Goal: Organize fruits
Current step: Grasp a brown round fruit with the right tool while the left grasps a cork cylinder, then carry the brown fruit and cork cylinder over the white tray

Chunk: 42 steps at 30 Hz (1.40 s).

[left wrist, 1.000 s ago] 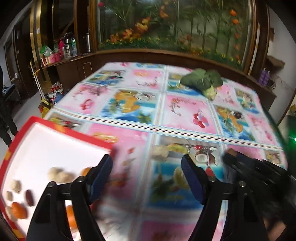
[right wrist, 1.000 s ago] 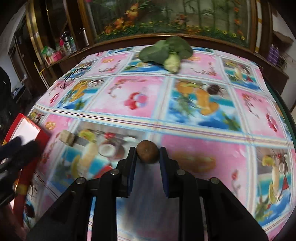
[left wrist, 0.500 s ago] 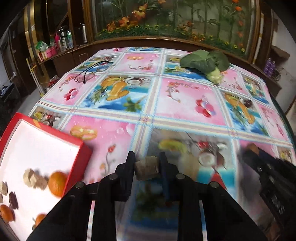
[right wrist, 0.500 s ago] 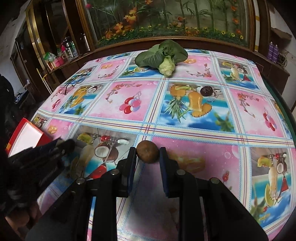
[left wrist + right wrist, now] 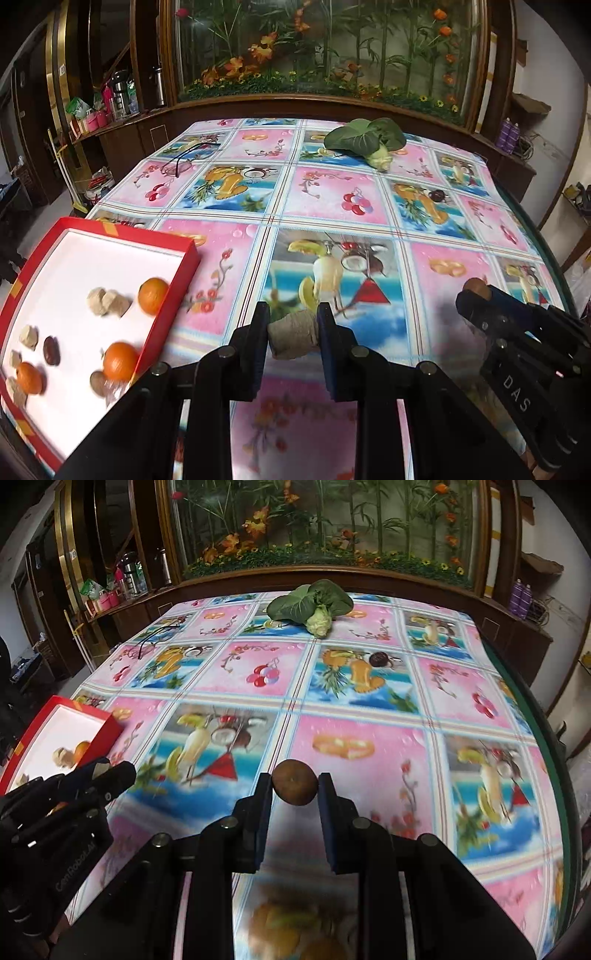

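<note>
Both tongs grip: our left gripper (image 5: 293, 334) pinches a rough beige chunk (image 5: 293, 335), our right gripper (image 5: 294, 788) a round brown fruit (image 5: 295, 787), each above the fruit-print tablecloth (image 5: 332, 206). Near left sits the red-rimmed white tray (image 5: 168, 291) holding small oranges (image 5: 153, 291).

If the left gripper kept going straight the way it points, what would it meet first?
Probably the patterned tablecloth itself. The left gripper, shut on a tan, rough lump, aims down at bare cloth; the red tray lies off to its left. Depth is hard to judge.
</note>
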Tool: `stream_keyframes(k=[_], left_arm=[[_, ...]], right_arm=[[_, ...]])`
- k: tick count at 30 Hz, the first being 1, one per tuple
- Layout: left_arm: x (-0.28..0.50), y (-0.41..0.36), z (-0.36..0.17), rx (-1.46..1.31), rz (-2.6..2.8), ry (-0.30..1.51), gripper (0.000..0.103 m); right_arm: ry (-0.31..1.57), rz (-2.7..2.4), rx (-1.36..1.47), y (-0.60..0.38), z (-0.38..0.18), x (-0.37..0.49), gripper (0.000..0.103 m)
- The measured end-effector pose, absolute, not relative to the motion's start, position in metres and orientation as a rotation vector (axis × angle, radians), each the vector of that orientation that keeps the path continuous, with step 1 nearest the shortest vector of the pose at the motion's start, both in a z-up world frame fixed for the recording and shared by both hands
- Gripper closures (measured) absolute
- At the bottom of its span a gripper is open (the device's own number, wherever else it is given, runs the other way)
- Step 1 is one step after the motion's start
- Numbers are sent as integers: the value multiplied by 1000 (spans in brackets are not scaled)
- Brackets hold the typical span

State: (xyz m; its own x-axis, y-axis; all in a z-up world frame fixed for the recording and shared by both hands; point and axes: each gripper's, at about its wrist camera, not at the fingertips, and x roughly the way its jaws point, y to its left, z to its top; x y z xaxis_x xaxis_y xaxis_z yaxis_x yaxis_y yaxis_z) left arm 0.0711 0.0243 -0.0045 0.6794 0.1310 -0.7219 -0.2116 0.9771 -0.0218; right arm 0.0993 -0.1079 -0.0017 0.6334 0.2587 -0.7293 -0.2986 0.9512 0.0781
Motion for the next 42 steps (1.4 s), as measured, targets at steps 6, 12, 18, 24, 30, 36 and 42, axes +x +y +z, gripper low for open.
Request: stream_keyframes(k=[6, 12, 18, 24, 30, 36, 42], left_arm=[[46, 17, 1, -90, 170, 785, 78], [24, 16, 8, -91, 166, 767, 78], [9, 28, 17, -98, 196, 742, 78], [-5, 48, 25, -117, 235, 718, 78], [-18, 80, 31, -142, 300, 700, 78], [-33, 128, 37, -177, 409, 677, 78], [-40, 171, 33, -214, 511, 686, 78]], right_arm=[[814, 308, -54, -111, 3, 66, 76], [800, 315, -58, -109, 8, 41, 76], [790, 319, -60, -107, 11, 32, 76], [773, 346, -66, -98, 19, 24, 76], [756, 409, -76, -71, 27, 21, 76], [743, 497, -102, -27, 33, 20, 76], [739, 596, -136, 29, 39, 20, 76]])
